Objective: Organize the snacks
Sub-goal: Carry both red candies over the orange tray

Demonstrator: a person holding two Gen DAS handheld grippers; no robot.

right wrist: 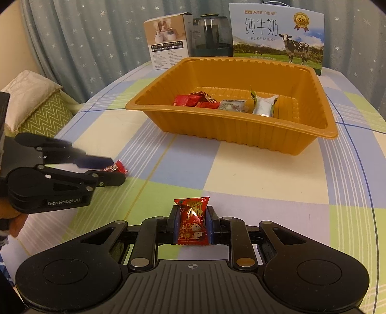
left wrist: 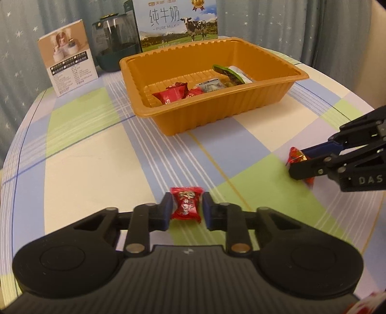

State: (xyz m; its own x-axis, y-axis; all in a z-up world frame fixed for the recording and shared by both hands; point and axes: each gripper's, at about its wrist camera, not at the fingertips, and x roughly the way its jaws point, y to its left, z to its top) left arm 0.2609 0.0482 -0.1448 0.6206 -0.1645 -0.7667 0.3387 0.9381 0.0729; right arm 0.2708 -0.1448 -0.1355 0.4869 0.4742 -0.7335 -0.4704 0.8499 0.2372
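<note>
My left gripper point(left wrist: 187, 208) is shut on a red wrapped candy point(left wrist: 186, 204), low over the checked tablecloth; it shows in the right wrist view point(right wrist: 113, 169) at the left, with the candy point(right wrist: 117, 167) between its tips. My right gripper point(right wrist: 192, 223) is shut on a red and gold wrapped candy point(right wrist: 192, 221); it also shows in the left wrist view point(left wrist: 299, 161) at the right, with its candy point(left wrist: 296, 156). The orange tray point(left wrist: 217, 113) point(right wrist: 229, 131) stands ahead of both grippers and holds several wrapped snacks: red ones point(left wrist: 172, 93), a grey one point(right wrist: 232, 105) and a green and silver one point(right wrist: 264, 105).
Behind the tray stand a milk carton box point(left wrist: 178, 23) point(right wrist: 277, 37), a dark glass jar point(left wrist: 115, 43) point(right wrist: 211, 36) and a small white product box point(left wrist: 68, 56) point(right wrist: 166, 43). A curtain hangs behind. A cushion point(right wrist: 31, 101) lies beyond the table's left edge.
</note>
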